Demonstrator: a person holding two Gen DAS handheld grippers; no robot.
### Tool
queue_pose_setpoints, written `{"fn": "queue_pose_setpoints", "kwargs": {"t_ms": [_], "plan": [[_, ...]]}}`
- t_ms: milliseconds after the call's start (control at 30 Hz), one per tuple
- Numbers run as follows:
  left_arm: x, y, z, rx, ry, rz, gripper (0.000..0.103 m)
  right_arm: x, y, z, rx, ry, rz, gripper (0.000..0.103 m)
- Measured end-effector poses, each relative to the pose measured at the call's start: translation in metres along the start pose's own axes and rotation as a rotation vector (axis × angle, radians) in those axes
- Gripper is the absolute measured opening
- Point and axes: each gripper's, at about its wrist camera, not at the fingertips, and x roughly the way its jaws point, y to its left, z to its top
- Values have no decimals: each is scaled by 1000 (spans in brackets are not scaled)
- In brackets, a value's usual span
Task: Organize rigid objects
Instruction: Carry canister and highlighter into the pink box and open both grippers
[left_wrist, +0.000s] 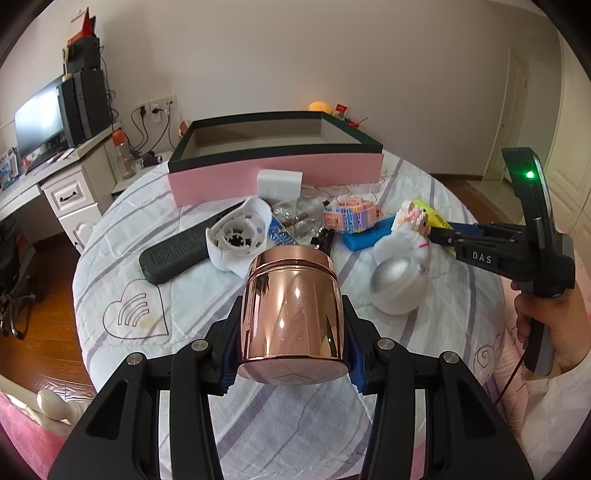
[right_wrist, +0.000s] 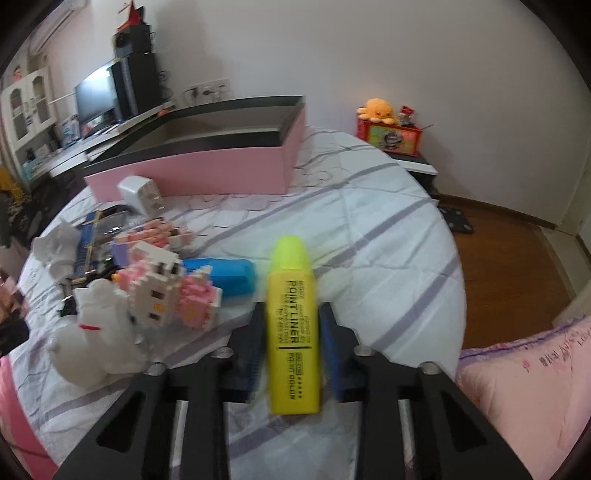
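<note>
The pink cardboard box with dark rim (left_wrist: 275, 168) at the bed's far edge looked empty. The left gripper (left_wrist: 291, 354) grasped a shiny copper-coloured metal jar (left_wrist: 293, 306), the right gripper (right_wrist: 291, 354) clenched a yellow plastic highlighter (right_wrist: 291, 325); the mixed toy clutter (left_wrist: 351, 218) remained on the bed (left_wrist: 424, 343).

Both wrist cameras are looking steeply down along their fingers, close over the striped white quilt (left_wrist: 122, 236); both are sharing the open pink cardboard box (right_wrist: 207, 168) and clutter.
</note>
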Motion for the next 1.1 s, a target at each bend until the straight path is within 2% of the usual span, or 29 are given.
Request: {"fn": "queue_pose_setpoints", "kwargs": {"t_ms": [100,367,633,867,1000,1100], "plan": [[-3,-1,4,1,-12,-6,47,-6,1,-1,6,-9,46,27],[-14,-1,28,23,-64,-4,47,-28,3,7,20,-59,90,27],[-15,1,75,52,-138,-4,47,-44,22,44,-30,-119,138,27],[9,15,128,60,-167,46,47,-35,42,90,-84,-145,183,27],[38,31,161,42,-157,85,47,-20,49,118,-108,-142,187,27],[62,43,177,27,-126,86,47,-2,51,137,-122,-127,188,27]]}}
